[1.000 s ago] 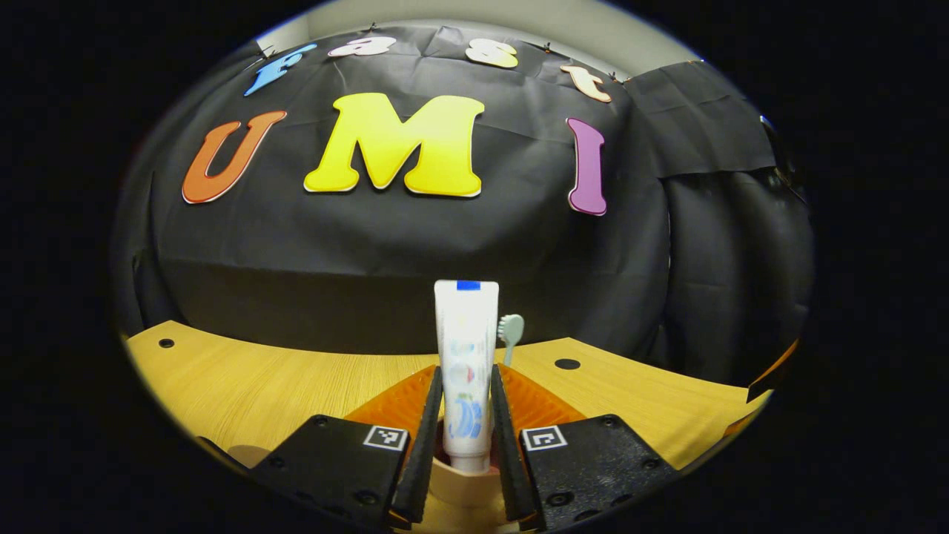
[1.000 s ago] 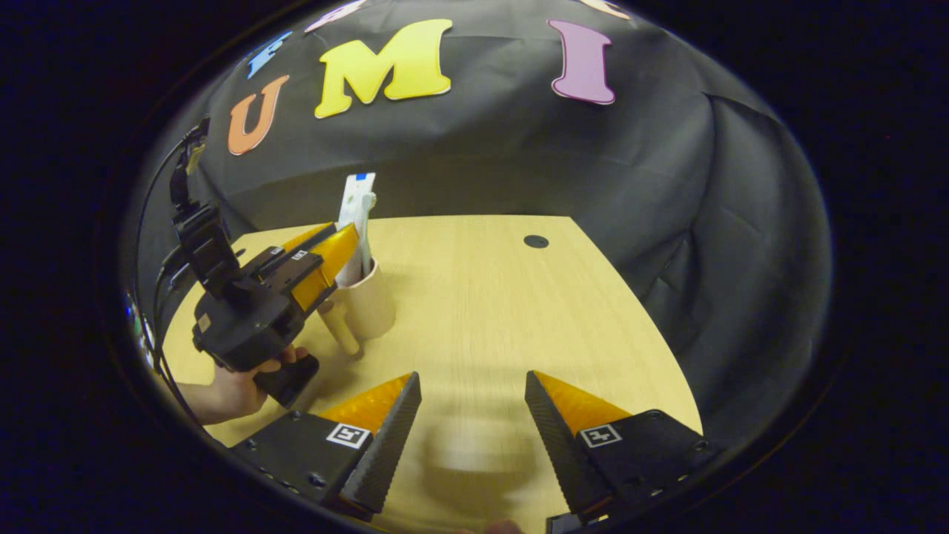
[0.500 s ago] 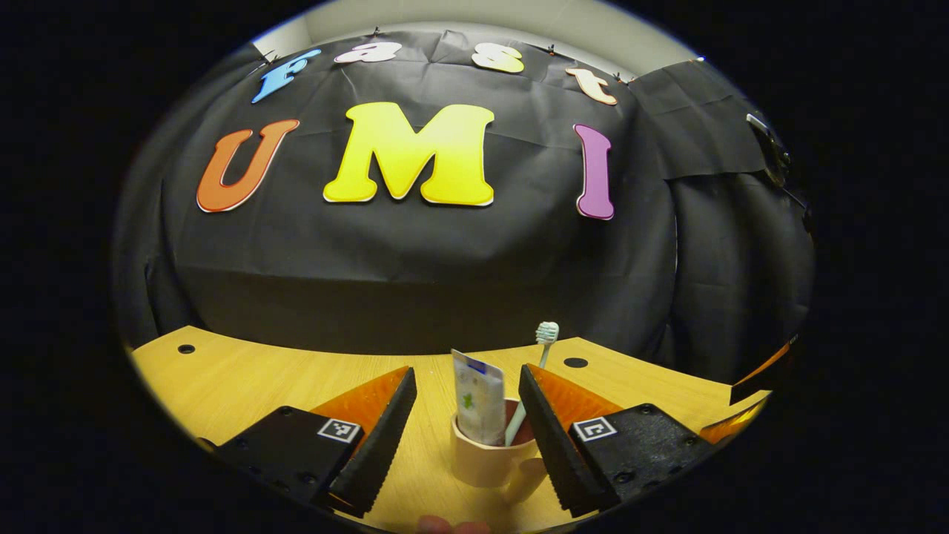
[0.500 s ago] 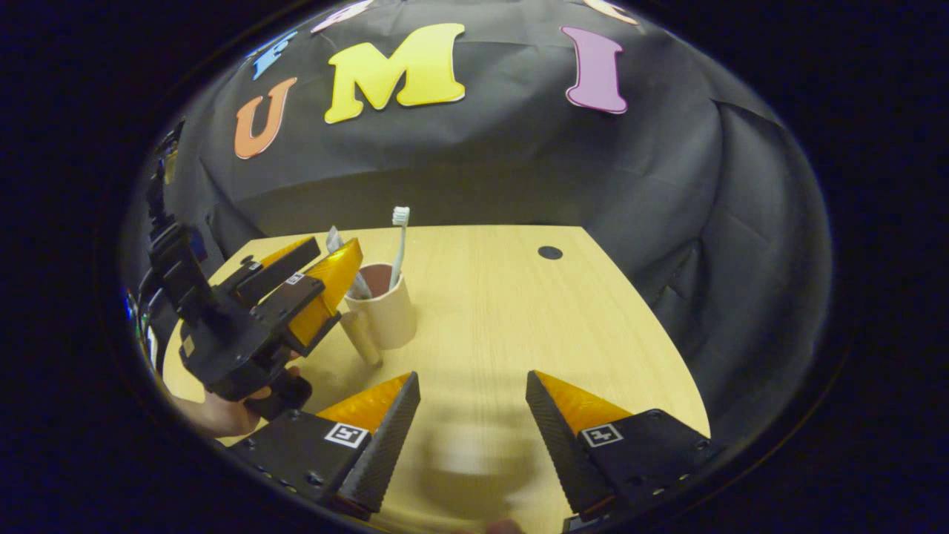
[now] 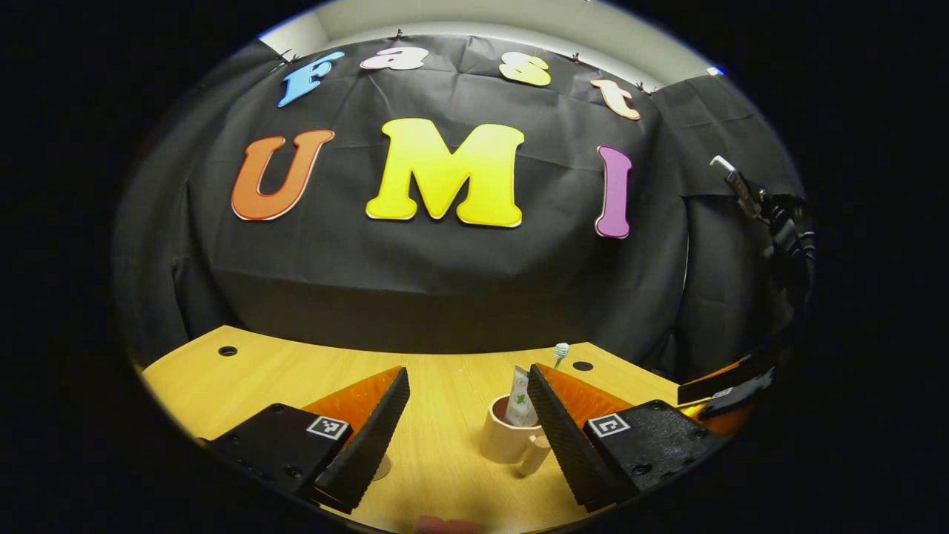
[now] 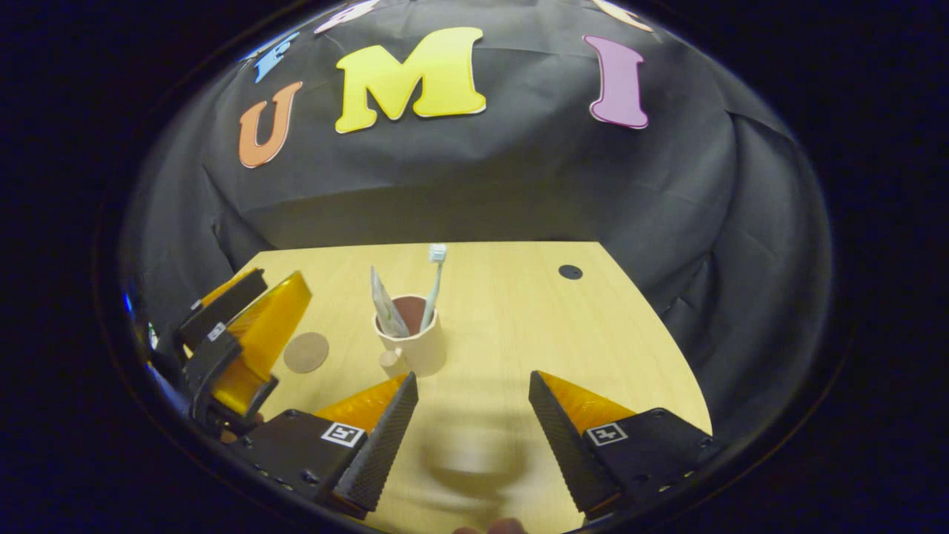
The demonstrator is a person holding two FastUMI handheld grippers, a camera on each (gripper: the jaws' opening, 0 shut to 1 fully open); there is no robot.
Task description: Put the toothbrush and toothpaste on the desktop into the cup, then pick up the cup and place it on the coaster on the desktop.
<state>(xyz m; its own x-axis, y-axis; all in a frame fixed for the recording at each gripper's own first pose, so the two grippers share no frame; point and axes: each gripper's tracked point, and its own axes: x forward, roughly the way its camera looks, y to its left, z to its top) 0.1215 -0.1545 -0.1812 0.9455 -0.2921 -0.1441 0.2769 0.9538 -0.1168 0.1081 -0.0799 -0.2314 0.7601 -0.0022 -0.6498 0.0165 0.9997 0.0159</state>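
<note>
A beige cup [image 6: 422, 352] with a handle stands upright on the wooden desktop [image 6: 519, 311]. The toothpaste tube [image 6: 386, 309] and the toothbrush [image 6: 434, 282] lean inside it, brush head up. A round brown coaster [image 6: 306, 351] lies to the cup's left. In the left gripper view the cup [image 5: 504, 441] sits just ahead of my left gripper [image 5: 467, 377], which is open and holds nothing. The coaster [image 5: 382, 467] peeks out beside one finger. My right gripper [image 6: 472, 380] is open over bare desktop, short of the cup. The left gripper [image 6: 245, 345] appears at the far left, apart from the cup.
Small round holes [image 6: 570, 271] [image 5: 227, 351] mark the desktop near its far corners. Black cloth closes the back and right side. The right gripper's body [image 5: 723, 389] shows at the right edge of the left gripper view.
My left gripper let go of the toothpaste, which dropped into the cup, opened wide and drew back to the left. The coaster came into sight. The right gripper hardly moved.
</note>
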